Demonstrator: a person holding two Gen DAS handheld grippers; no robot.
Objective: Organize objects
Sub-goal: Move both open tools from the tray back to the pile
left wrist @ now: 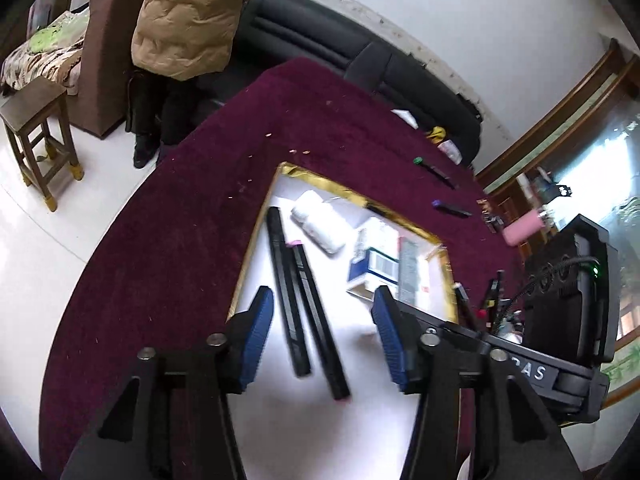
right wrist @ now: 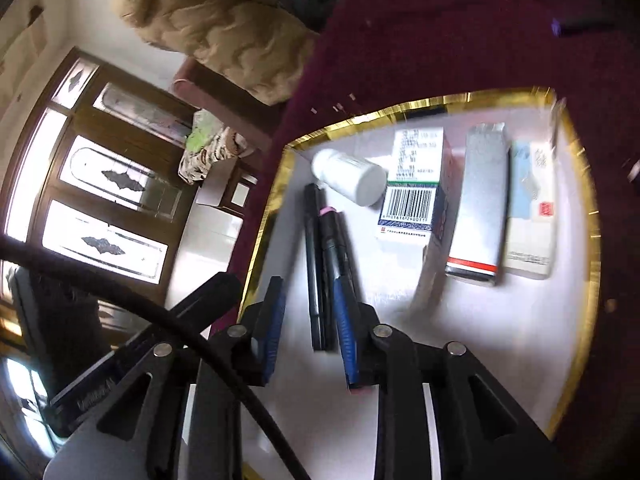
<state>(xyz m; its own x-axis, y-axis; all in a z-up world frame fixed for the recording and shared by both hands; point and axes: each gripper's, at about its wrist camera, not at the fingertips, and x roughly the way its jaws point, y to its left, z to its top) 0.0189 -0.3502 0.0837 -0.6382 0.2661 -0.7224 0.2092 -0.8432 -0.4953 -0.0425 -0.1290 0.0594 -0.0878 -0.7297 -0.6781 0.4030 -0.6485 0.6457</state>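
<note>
Pens (left wrist: 298, 300), bottle (left wrist: 318, 220) and boxes (right wrist: 480, 204) already in gold-rimmed tray (left wrist: 320, 179), centre of frame. Left gripper (left wrist: 320, 334) spread, empty, above pens; right gripper (right wrist: 310, 320) part open, pads clear of pens. Two markers (left wrist: 444, 190) left on maroon cloth (left wrist: 180, 200), upper right. Nothing blocking; coated person (left wrist: 192, 16) upper left.

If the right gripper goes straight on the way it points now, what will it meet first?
Most likely the two black pens lying side by side on the white tray. They lie in line with the right gripper, whose jaws stand apart. Depth is unclear; past them lies the white bottle.
</note>
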